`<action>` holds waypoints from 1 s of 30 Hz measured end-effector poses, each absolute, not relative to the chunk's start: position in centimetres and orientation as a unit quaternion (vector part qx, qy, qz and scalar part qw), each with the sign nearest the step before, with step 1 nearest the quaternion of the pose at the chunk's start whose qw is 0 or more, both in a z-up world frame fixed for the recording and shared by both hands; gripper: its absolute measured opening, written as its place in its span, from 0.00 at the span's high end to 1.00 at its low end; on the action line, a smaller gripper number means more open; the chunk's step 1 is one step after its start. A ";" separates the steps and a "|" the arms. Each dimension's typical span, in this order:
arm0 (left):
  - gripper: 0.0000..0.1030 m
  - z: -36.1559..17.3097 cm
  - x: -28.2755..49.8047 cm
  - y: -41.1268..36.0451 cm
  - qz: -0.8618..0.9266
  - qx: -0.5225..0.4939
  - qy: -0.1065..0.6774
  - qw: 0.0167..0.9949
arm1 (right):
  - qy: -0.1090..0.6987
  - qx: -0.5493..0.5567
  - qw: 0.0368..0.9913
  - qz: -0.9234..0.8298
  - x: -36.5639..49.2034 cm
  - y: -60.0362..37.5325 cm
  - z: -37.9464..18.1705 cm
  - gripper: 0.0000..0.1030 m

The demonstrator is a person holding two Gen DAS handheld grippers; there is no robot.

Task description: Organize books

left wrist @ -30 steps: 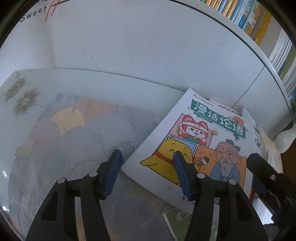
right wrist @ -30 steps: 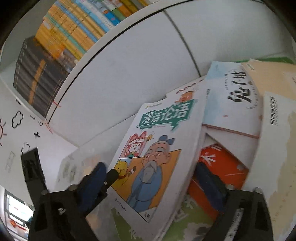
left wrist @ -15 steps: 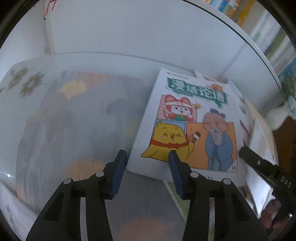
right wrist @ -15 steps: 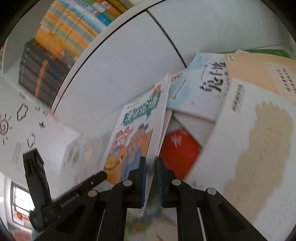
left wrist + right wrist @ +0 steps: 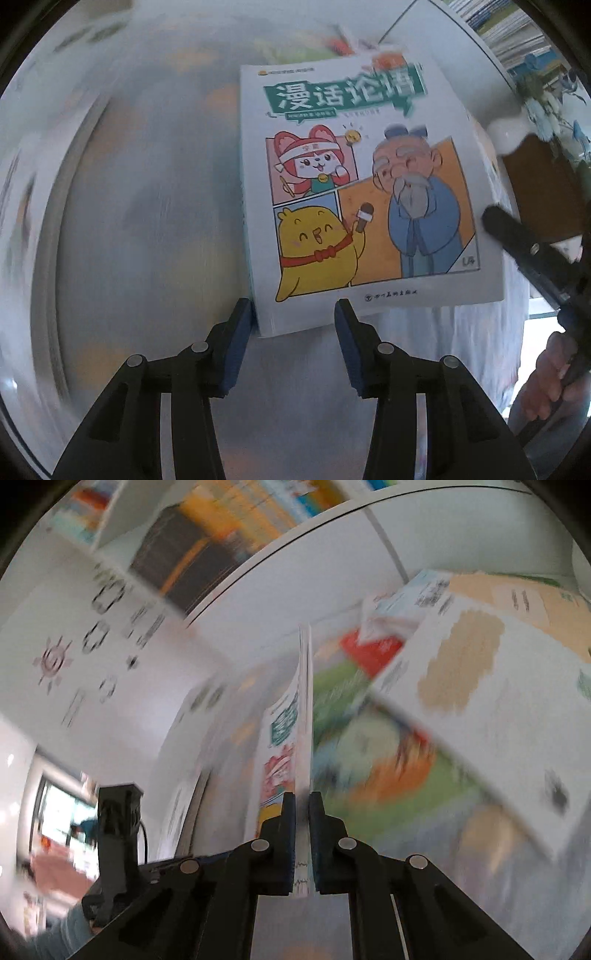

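Item: comic book [image 5: 369,192], white cover, green title banner, cartoon panels of a chick, a fox-like figure and a bearded sage.

Progress — early, by the look of it. One book is lifted clear of the pile; the rest of the pile [image 5: 461,709] lies jumbled and overlapping on the tabletop [image 5: 147,221], below the shelf of upright books [image 5: 221,531]. None of the loose books appears sorted yet. Left to do, as a judgement: set this book down or shelve it, then work through the others.

Right hand-held gripper [image 5: 303,805]: pads pressed together on the book's edge, pages seen edge-on running away from the camera. In the left wrist view its black finger crosses the book's right margin, with the person's hand [image 5: 550,376] below it.

Left hand-held gripper [image 5: 293,314]: jaws partly apart, not clamped on anything. The book's lower left corner sits between the two blue pads — the left pad [image 5: 240,332] just beside the spine edge, the right pad beside the bottom edge. Whether either pad touches the cover cannot be told.

Position of book: held in the air above the patterned tabletop, cover facing the left camera, title upward. Surroundings are motion-blurred.

Other: white vase [image 5: 513,133] at the right edge, near the book's top corner.
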State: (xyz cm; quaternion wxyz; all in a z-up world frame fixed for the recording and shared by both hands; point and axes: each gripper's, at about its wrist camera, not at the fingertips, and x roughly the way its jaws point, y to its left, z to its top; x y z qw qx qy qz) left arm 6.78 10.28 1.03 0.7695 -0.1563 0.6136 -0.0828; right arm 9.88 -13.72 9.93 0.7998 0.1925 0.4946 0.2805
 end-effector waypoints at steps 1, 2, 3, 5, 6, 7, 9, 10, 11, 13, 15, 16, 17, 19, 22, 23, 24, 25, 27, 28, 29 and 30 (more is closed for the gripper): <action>0.60 1.0 5.5 10.2 -0.082 -0.165 0.615 0.767 | 0.503 0.186 0.797 0.276 8.1 -14.2 9.6 0.93; 0.60 0.8 3.5 10.3 -0.082 -0.181 0.619 0.760 | 0.513 0.186 0.793 0.270 6.7 -14.7 9.2 0.93; 0.60 0.7 2.2 10.4 -0.081 -0.192 0.622 0.755 | 0.527 0.192 0.785 0.263 5.2 -15.5 8.6 0.93; 0.60 0.4 -0.5 10.6 -0.087 -0.215 0.629 0.742 | 0.553 0.204 0.766 0.258 2.3 -17.2 7.3 0.93; 0.60 0.3 -1.4 10.6 -0.091 -0.221 0.631 0.738 | 0.565 0.201 0.758 0.257 0.7 -17.9 6.7 0.93; 0.60 0.3 -2.3 10.4 -0.095 -0.224 0.633 0.735 | 0.576 0.196 0.752 0.254 -0.6 -18.4 6.3 0.93; 0.60 0.6 -3.7 9.6 -0.104 -0.216 0.639 0.730 | 0.598 0.185 0.740 0.245 -2.7 -19.3 5.3 0.92; 0.59 0.8 -4.2 9.1 -0.107 -0.205 0.640 0.733 | 0.603 0.184 0.738 0.241 -2.9 -19.5 5.2 0.91; 0.59 0.9 -4.1 8.6 -0.107 -0.197 0.637 0.737 | 0.613 0.178 0.735 0.229 -3.2 -19.9 4.8 0.91; 0.59 1.7 -4.4 8.3 -0.105 -0.182 0.617 0.758 | 0.615 0.169 0.737 0.221 -2.6 -20.0 4.8 0.84; 0.58 3.0 -4.2 8.7 -0.104 -0.169 0.588 0.784 | 0.600 0.153 0.754 0.219 -2.2 -20.1 5.9 0.60; 0.55 3.5 -4.0 8.9 -0.098 -0.155 0.577 0.796 | 0.591 0.146 0.763 0.216 -2.3 -20.0 6.3 0.36; 0.50 4.2 -4.2 9.4 -0.083 -0.127 0.565 0.811 | 0.579 0.133 0.776 0.212 -2.6 -19.9 7.1 0.21; 0.39 4.3 -3.2 8.8 -0.050 -0.085 0.565 0.819 | 0.562 0.098 0.792 0.216 -2.7 -18.8 8.4 0.17; 0.33 3.6 -2.0 8.2 -0.050 -0.076 0.595 0.799 | 0.568 0.058 0.791 0.217 -3.0 -17.7 8.1 0.17; 0.33 3.2 -1.6 7.8 -0.069 -0.095 0.602 0.790 | 0.573 0.052 0.788 0.221 -3.0 -17.4 7.8 0.17; 0.33 3.0 -1.5 7.7 -0.076 -0.102 0.603 0.787 | 0.578 0.048 0.781 0.230 -3.1 -17.0 7.4 0.17; 0.33 2.8 -1.3 7.3 -0.082 -0.104 0.606 0.784 | 0.581 0.047 0.778 0.235 -3.3 -16.8 7.1 0.17; 0.33 2.2 -1.5 6.0 -0.084 -0.080 0.617 0.778 | 0.585 0.041 0.773 0.240 -3.7 -16.3 6.6 0.17; 0.33 1.9 -1.3 5.3 -0.084 -0.069 0.623 0.775 | 0.586 0.035 0.773 0.239 -3.8 -16.1 6.6 0.17; 0.33 1.6 -1.5 4.4 -0.083 -0.052 0.623 0.776 | 0.586 0.028 0.774 0.240 -3.9 -15.8 6.5 0.17; 0.33 1.7 -1.7 4.0 -0.086 -0.042 0.620 0.779 | 0.585 0.021 0.774 0.242 -3.8 -15.7 6.5 0.17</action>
